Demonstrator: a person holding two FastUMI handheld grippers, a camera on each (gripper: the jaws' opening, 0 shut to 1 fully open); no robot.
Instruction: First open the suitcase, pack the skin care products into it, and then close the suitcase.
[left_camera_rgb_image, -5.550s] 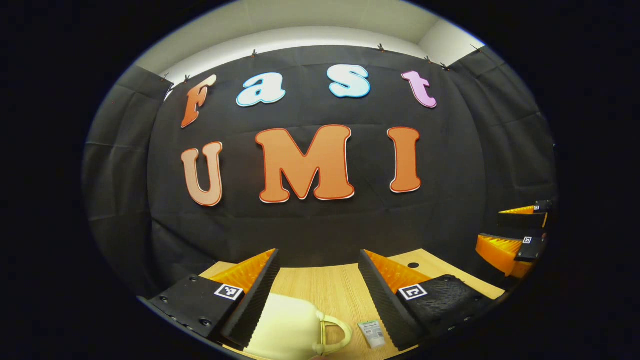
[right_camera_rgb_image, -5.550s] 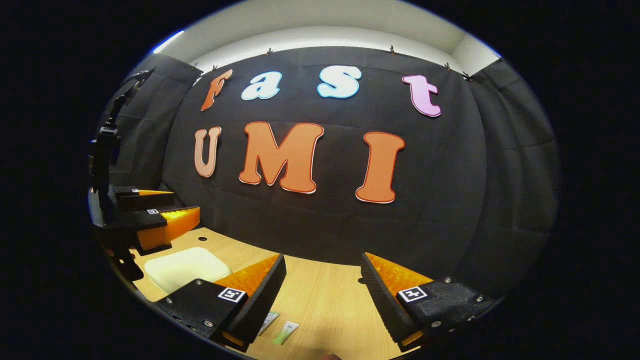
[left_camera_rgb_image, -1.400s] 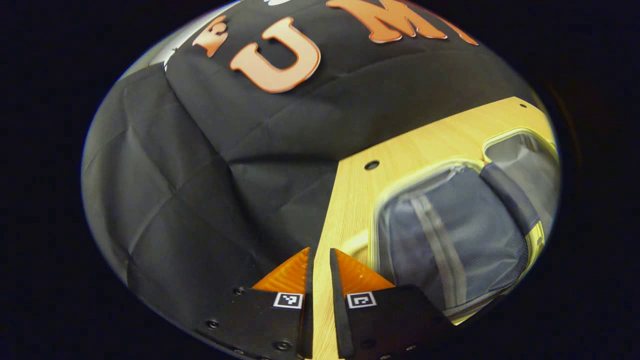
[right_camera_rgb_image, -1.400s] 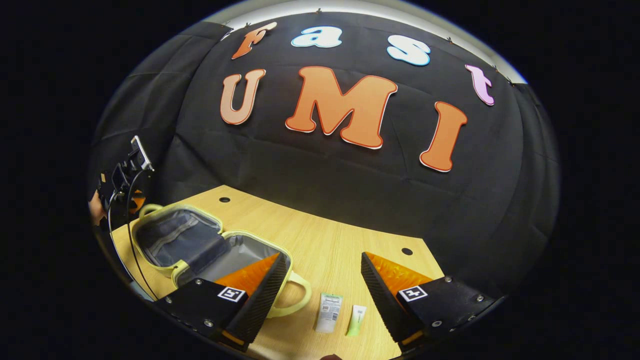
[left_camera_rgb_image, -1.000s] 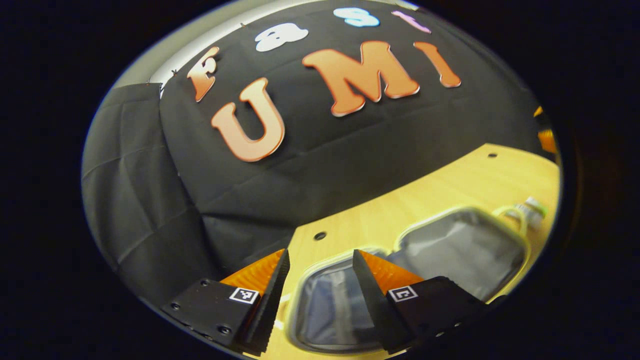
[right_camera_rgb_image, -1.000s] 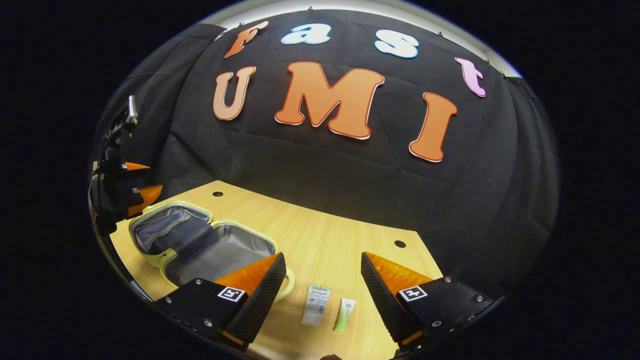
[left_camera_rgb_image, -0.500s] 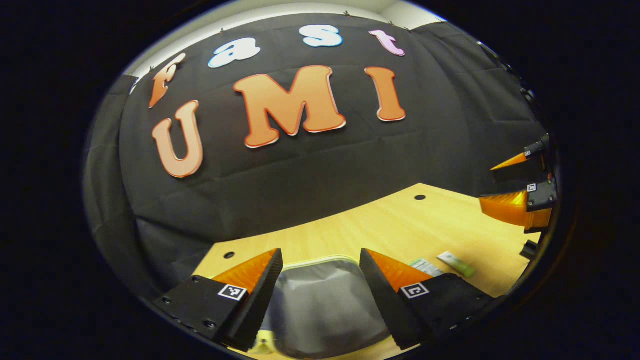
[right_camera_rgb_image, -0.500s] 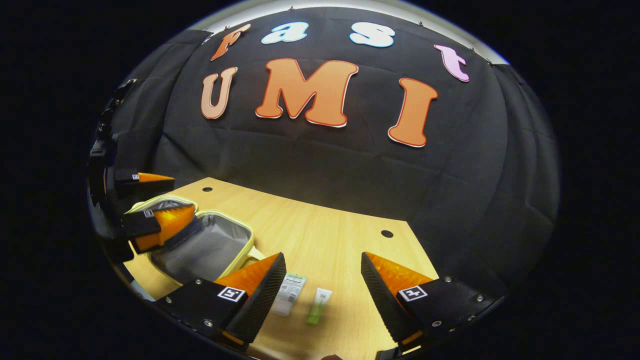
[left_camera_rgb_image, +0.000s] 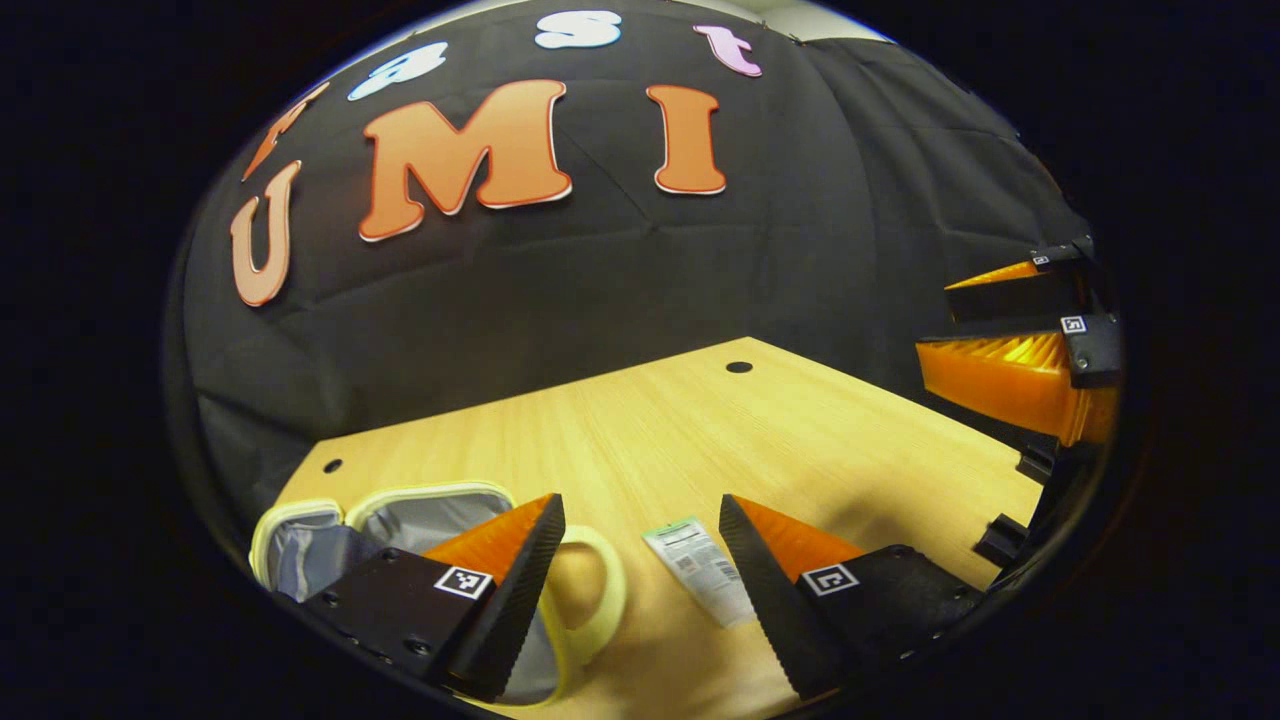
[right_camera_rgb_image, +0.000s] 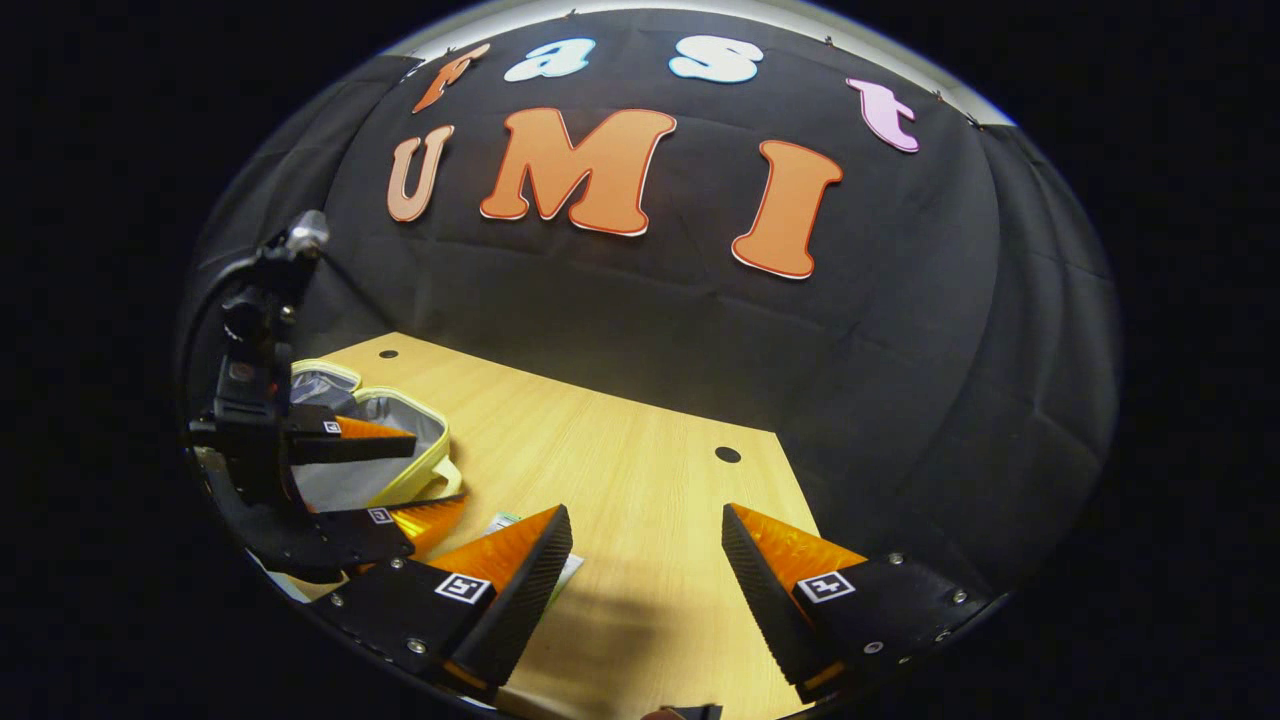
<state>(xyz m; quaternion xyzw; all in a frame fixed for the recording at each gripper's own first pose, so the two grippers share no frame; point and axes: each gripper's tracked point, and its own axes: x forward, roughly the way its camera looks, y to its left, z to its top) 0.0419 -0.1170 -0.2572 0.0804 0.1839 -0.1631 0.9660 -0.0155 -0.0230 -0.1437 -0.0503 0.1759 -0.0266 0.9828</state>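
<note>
The pale yellow suitcase (left_camera_rgb_image: 300, 515) lies open on the wooden table (left_camera_rgb_image: 800, 440), showing its grey lining, with its loop handle (left_camera_rgb_image: 605, 600) turned toward a white skin care tube (left_camera_rgb_image: 700, 570). My left gripper (left_camera_rgb_image: 640, 590) is open just above the table, and the tube lies flat between its fingers, close to the right-hand one. In the right gripper view the left gripper (right_camera_rgb_image: 440, 475) hangs in front of the suitcase (right_camera_rgb_image: 425, 425). My right gripper (right_camera_rgb_image: 645, 570) is open over bare wood, holding nothing. A corner of the tube (right_camera_rgb_image: 500, 522) peeks past its left finger. The right gripper (left_camera_rgb_image: 935, 318) also shows at the far right.
The black cloth wall runs close behind the table's far edge. Small round holes (left_camera_rgb_image: 739, 367) (left_camera_rgb_image: 331, 466) sit in the tabletop near that edge. Bare wood (right_camera_rgb_image: 640, 480) stretches between the suitcase and the table's right corner.
My left gripper has swung right, from over the open suitcase to over the white tube, staying open. My right gripper has drifted right, so the tubes slid behind its left finger.
</note>
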